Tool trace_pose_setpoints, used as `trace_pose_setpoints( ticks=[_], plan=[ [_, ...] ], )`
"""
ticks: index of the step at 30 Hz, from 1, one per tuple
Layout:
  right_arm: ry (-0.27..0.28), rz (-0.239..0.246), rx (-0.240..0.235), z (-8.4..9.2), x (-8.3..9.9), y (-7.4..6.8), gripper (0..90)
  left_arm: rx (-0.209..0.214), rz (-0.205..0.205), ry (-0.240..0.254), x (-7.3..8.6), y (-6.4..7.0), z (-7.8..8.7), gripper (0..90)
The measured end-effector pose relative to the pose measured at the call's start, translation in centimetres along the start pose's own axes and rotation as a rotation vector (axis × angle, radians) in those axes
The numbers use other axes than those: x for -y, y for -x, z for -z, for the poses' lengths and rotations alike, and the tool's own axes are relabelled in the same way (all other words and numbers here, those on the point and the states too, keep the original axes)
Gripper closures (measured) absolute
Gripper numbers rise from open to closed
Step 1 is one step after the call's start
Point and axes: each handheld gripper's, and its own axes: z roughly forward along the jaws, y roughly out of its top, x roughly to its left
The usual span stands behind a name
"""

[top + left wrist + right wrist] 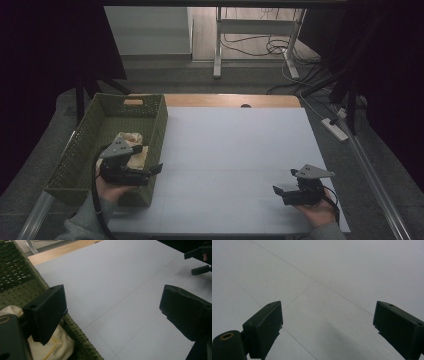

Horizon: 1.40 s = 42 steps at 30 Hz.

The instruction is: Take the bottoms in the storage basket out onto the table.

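Observation:
A green woven basket (161,122) stands on the left side of the white table top (235,145). A cream cloth item (133,142) lies inside it. My left gripper (153,170) is held over the basket's near right wall, jaws wide open and pointing right, with nothing between them. In the left gripper view the open left gripper (113,302) straddles the basket wall (75,327), with the cream cloth (56,346) below its left jaw. My right gripper (284,182) hovers near the table's front right corner, open and empty, pointing left; the right gripper (327,315) looks onto bare white surface.
A strip of wooden table edge (230,100) shows beyond the white top. On the floor are a power strip (336,129) to the right and desk legs with cables (217,55) at the back. The other gripper (200,260) appears at the left gripper view's top right.

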Motion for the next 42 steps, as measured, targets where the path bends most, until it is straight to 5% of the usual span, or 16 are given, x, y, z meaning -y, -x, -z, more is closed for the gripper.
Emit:
trace_pose_setpoints(
  ticks=[42],
  plan=[
    [-0.03, -0.001, 0.005, -0.4, 0.2, 0.1, 9.2, -0.113, 0.099, 0.007, 0.4, -6.0, 1.3, 7.8]
  ],
)
